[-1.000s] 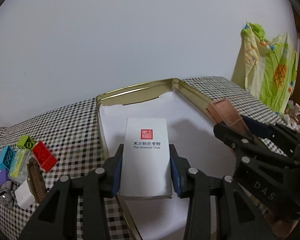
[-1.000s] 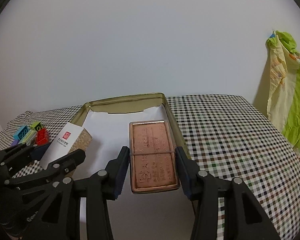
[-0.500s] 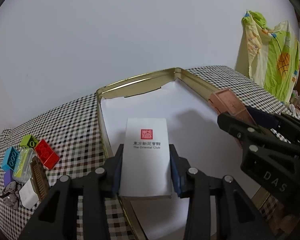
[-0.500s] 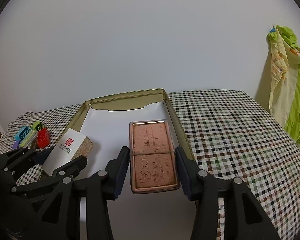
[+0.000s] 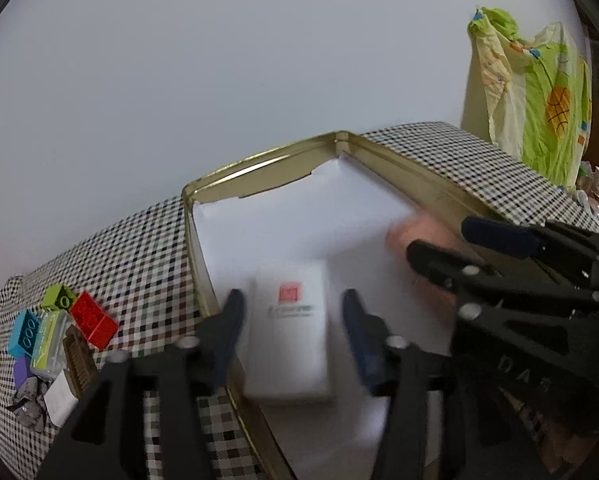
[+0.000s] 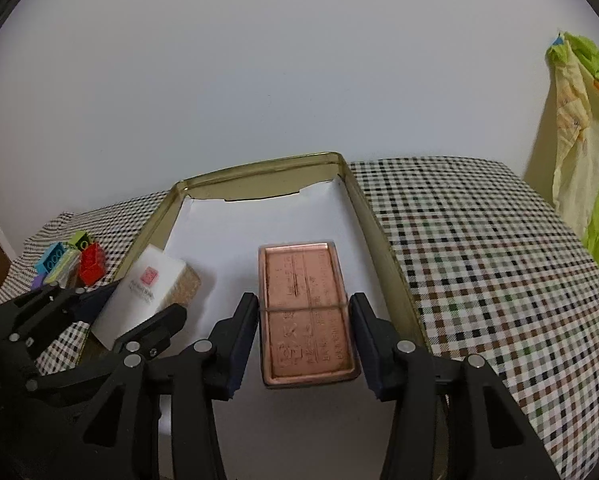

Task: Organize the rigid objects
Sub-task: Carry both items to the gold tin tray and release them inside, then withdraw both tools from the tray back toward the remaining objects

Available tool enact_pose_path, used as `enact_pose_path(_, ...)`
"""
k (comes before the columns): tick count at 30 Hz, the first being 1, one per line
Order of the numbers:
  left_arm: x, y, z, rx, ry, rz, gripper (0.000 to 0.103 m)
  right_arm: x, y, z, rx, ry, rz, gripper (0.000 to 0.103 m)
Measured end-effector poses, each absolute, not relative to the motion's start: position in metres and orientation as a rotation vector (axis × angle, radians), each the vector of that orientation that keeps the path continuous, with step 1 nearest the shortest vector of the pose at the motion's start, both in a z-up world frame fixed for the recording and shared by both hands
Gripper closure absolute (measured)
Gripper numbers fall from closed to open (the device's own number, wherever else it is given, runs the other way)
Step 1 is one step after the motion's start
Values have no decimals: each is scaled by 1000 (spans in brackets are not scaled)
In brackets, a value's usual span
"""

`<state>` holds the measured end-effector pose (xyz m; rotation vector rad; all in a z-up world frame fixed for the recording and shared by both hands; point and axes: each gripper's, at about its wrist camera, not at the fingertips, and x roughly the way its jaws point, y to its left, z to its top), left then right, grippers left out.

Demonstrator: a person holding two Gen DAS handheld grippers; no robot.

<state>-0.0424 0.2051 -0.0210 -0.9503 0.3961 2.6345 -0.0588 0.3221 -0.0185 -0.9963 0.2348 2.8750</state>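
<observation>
A gold tin tray [image 5: 259, 164] lined with white paper sits on the checked tablecloth; it also shows in the right wrist view [image 6: 259, 172]. A white card box [image 5: 289, 336] with a red seal lies at the tray's left edge, between the spread fingers of my open left gripper [image 5: 291, 332]; it also shows in the right wrist view [image 6: 139, 300]. A copper-coloured flat tin [image 6: 305, 312] lies in the tray between the fingers of my right gripper [image 6: 304, 340], which stand slightly apart from its sides. In the left wrist view the copper tin [image 5: 423, 232] is blurred behind the right gripper.
Toy bricks lie in a pile left of the tray: a red brick [image 5: 93, 324], a green brick [image 5: 57, 298], a blue brick [image 5: 25, 330], a clear case [image 5: 49, 340] and a brown comb [image 5: 79, 364]. A green and yellow cloth [image 5: 539, 92] hangs at the far right.
Both grippers have opened and let go: the white box and the copper tin now lie in the tray. Both grippers have lowered toward it.
</observation>
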Motion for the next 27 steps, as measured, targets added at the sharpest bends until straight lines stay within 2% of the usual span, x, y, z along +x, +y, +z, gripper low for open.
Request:
enact_pose_path(1, -41, 206, -20, -931, 409, 2653, 35, -58, 323, -18, -986, 240, 2869, 38)
enact_pose_path(4, -35, 205, -15, -871, 381, 2656, 7, -52, 326, -15, -928, 280, 2866, 35)
enact_pose_path(5, -33, 203, -12, -851, 357, 2667, 2, -49, 327, -13, -897, 285, 2869, 35)
enact_pose_path(8, -32, 197, -7, -820, 303, 2681, 1, -39, 327, -5, -770, 246, 2857, 34)
enact_pose_path(12, -34, 184, -3, -796, 230, 2717, 1, -30, 333, 3, -672, 275, 2848, 25)
enact_pose_path(18, -39, 168, -6, -800, 213, 2766, 1, -22, 343, 8, -570, 326, 2826, 25)
enact_pose_path(24, -40, 151, -6, -740, 239, 2856, 1, 2, 337, 20, -288, 237, 2790, 25)
enact_pose_path(26, -41, 144, -5, -726, 237, 2885, 1, 14, 336, 24, -164, 236, 2767, 19)
enact_pose_path(27, -41, 140, -5, -718, 226, 2894, 1, 18, 336, 25, -133, 241, 2753, 11)
